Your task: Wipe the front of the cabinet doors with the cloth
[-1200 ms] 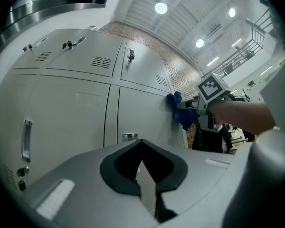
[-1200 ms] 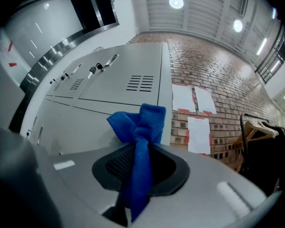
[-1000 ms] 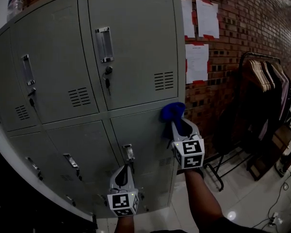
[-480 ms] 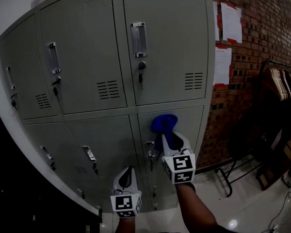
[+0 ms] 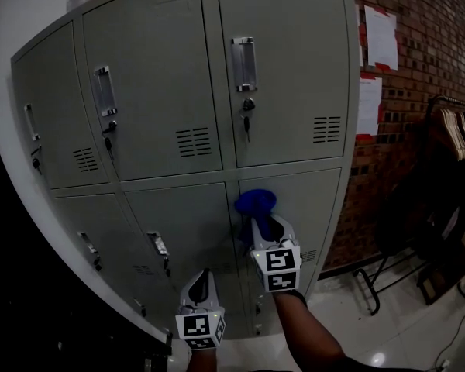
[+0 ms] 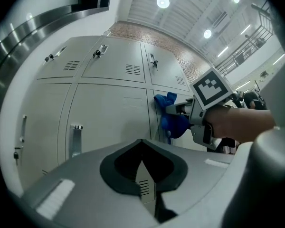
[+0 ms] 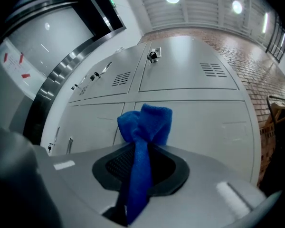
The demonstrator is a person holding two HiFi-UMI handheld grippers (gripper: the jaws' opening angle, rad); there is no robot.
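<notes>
Blue cloth is bunching out just beyond the right gripper, whose jaws are clamping its tail. It appears to be pressing on the lower right cabinet door, near that door's top left corner. Left gripper is hanging lower and to the left, jaws together and empty.

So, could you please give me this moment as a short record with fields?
Scene: grey metal cabinet with two rows of doors, beside a brick wall
Right gripper: fingers shut on the blue cloth
Cloth position: bunched against the lower right door, near its upper left corner
Left gripper: shut, holding nothing, lower down, not touching the doors
To the right: papers on the wall, clothes rack
</notes>
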